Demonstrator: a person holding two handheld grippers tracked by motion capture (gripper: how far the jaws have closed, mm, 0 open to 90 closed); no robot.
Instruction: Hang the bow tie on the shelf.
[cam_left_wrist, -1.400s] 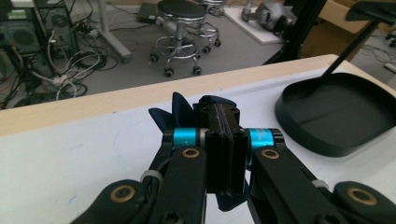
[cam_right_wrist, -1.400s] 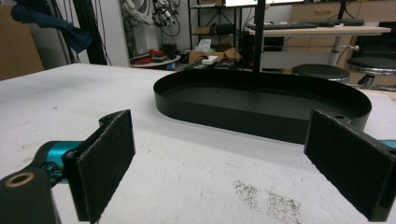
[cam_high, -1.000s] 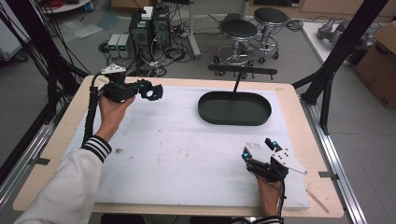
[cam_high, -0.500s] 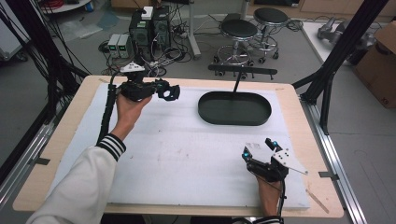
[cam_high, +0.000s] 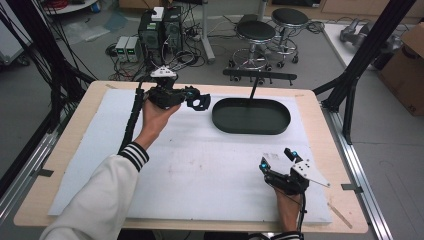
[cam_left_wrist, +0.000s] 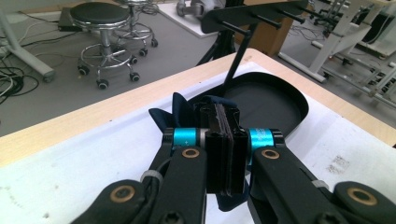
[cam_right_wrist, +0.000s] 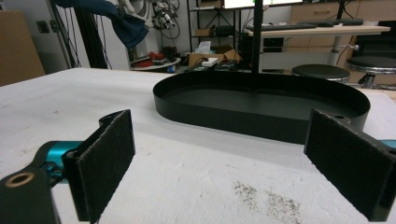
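My left gripper (cam_high: 201, 100) (cam_left_wrist: 225, 135) is held above the table's far side, just left of a black oval tray (cam_high: 250, 116) (cam_left_wrist: 266, 100). Its jaws are shut on a small dark blue cloth (cam_left_wrist: 180, 109), which bunches behind and below the pads. From the right gripper view the same cloth (cam_right_wrist: 126, 25) hangs high at the upper left. A black post with a pegged crossbar (cam_high: 260, 75) (cam_left_wrist: 252, 11) rises from the tray. My right gripper (cam_high: 277, 158) (cam_right_wrist: 219, 158) rests near the front right of the white mat, open, nothing between its pads, facing the tray (cam_right_wrist: 261, 112).
A white foam mat (cam_high: 200, 165) covers most of the wooden table (cam_high: 85, 100). Black frame posts (cam_high: 350, 85) stand at the table's right and left far corners. Stools (cam_high: 255, 32) and computer boxes (cam_high: 160, 25) sit on the floor beyond the far edge.
My left gripper has travelled right along the far side of the table toward the tray, still shut on the cloth. The right gripper has stayed put.
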